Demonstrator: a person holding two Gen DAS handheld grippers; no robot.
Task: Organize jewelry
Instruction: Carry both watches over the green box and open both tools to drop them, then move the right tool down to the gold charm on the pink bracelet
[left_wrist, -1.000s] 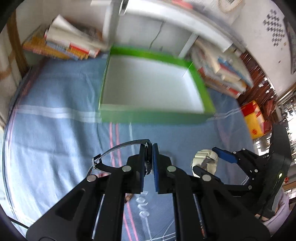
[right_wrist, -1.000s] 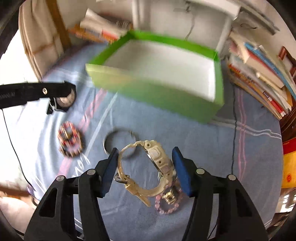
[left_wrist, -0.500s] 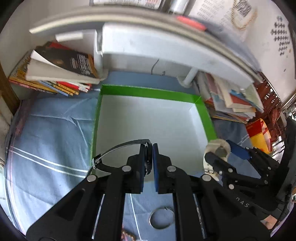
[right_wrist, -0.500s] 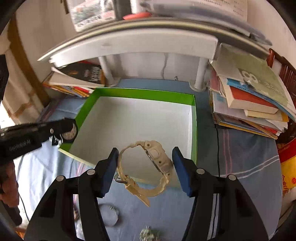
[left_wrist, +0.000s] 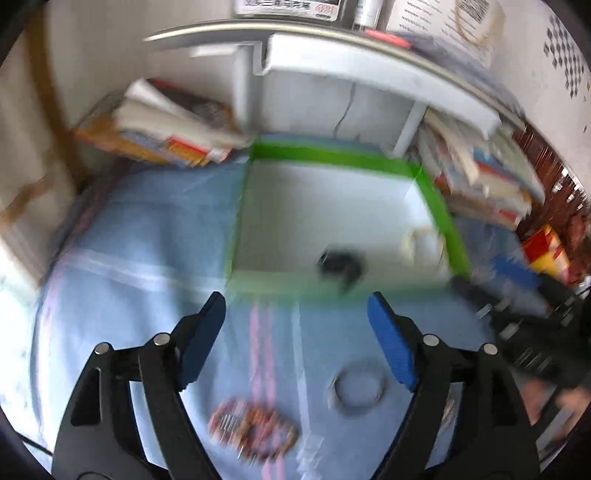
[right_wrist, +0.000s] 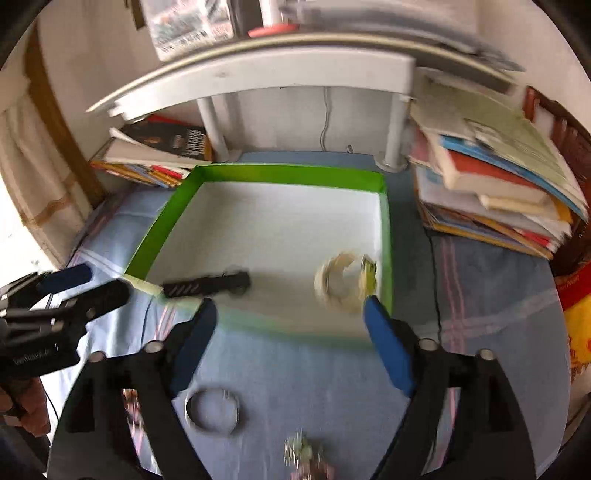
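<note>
A green box (right_wrist: 162, 225) with a white floor stands on the blue cloth; it also shows in the left wrist view (left_wrist: 439, 206). A black watch (right_wrist: 207, 285) lies at its near left and a cream watch (right_wrist: 341, 282) at its near right. Both show blurred in the left wrist view: black watch (left_wrist: 338, 264), cream watch (left_wrist: 421, 242). My left gripper (left_wrist: 295, 332) is open and empty before the box. My right gripper (right_wrist: 288, 345) is open and empty, just short of the box's near wall. A silver bangle (right_wrist: 212, 410), a beaded bracelet (left_wrist: 251, 424) and a small pink piece (right_wrist: 306, 458) lie on the cloth.
Stacks of books stand left (right_wrist: 155, 155) and right (right_wrist: 491, 184) of the box, under a white shelf (right_wrist: 258, 70). A red and yellow packet (right_wrist: 576, 325) lies at the far right. The left gripper shows in the right wrist view (right_wrist: 66, 291).
Both grippers have opened. The black watch and the cream watch have dropped out of them into the green box. Both grippers have pulled back towards the near side.
</note>
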